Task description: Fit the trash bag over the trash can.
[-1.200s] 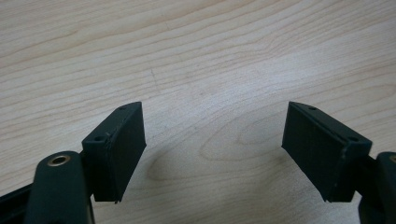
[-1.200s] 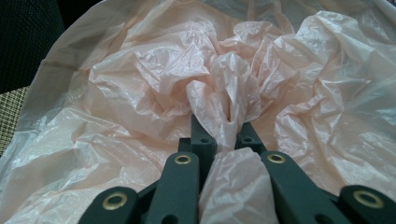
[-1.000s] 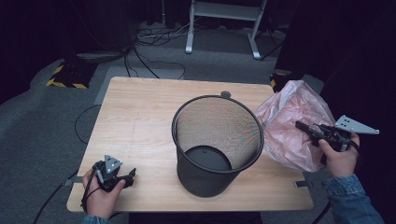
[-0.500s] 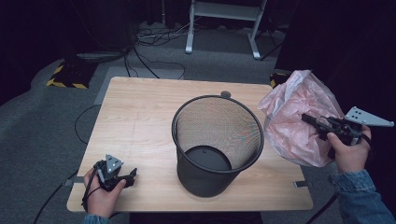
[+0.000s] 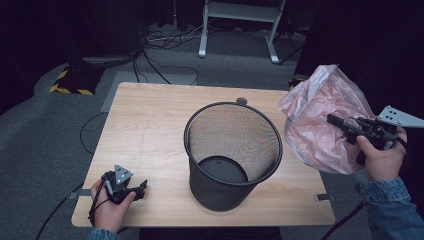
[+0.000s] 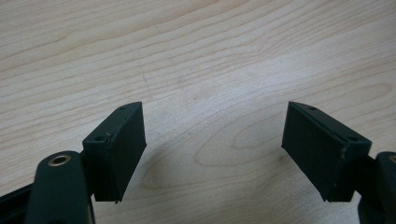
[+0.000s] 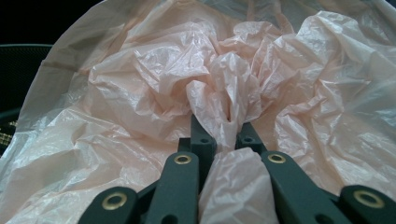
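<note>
A black wire-mesh bin (image 5: 232,155) stands upright in the middle of the wooden table (image 5: 150,125). To its right, lifted off the table, hangs a crumpled pink plastic bag (image 5: 322,120). My right gripper (image 5: 334,120) is shut on a fold of that bag (image 7: 224,116), pinched between its two jaws. Down at the table's front left corner my left gripper (image 5: 142,186) rests low over the wood, jaws wide apart with bare table (image 6: 210,93) between them.
The bin's dark rim (image 7: 18,51) sits at the left edge of the right gripper view. Behind the table lie cables (image 5: 165,40) on grey carpet and the white legs of a stand (image 5: 235,30). A yellow-and-black striped block (image 5: 75,80) lies at the far left.
My right gripper has lifted the pink bag higher and slightly farther right, off the table edge. The left gripper has stayed put.
</note>
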The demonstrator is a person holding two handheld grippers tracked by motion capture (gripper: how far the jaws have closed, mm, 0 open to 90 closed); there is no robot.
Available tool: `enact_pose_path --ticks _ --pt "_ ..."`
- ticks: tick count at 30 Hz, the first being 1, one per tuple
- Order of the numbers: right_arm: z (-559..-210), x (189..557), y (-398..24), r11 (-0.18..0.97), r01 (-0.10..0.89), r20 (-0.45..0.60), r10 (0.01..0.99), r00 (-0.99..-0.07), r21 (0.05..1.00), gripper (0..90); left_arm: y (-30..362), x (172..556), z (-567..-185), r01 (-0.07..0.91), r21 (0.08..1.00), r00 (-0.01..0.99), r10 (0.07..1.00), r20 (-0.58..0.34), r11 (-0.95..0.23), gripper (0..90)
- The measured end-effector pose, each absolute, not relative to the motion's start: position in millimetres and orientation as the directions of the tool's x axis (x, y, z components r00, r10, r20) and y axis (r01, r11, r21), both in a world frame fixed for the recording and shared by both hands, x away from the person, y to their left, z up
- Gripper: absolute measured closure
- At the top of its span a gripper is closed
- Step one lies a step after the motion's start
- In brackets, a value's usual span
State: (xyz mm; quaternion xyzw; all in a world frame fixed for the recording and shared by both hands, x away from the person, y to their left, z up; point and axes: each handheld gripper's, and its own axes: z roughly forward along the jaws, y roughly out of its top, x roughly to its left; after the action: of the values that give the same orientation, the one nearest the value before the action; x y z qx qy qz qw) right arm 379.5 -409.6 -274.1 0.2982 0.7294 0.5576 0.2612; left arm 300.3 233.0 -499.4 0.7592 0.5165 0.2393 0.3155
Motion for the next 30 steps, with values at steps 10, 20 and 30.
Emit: enact_pose_path --ticks 10,20,30 --pt "-253.8 380.8 -391.1 0.197 0.123 -0.052 0.701 -0.711 0.973 82.8 232.7 301.0 -500.4 0.635 0.723 0.349 0.936 0.044 -0.271 21.6" --pt "-236.3 381.4 -363.4 0.207 0.108 -0.056 0.656 -0.753 0.973 82.7 232.9 302.3 -502.1 0.638 0.722 0.350 0.936 0.040 -0.270 21.6" --pt "-222.8 377.2 -334.1 0.217 0.095 -0.057 0.604 -0.795 0.971 82.5 232.0 302.6 -502.8 0.637 0.718 0.358 0.932 0.048 -0.282 21.6"
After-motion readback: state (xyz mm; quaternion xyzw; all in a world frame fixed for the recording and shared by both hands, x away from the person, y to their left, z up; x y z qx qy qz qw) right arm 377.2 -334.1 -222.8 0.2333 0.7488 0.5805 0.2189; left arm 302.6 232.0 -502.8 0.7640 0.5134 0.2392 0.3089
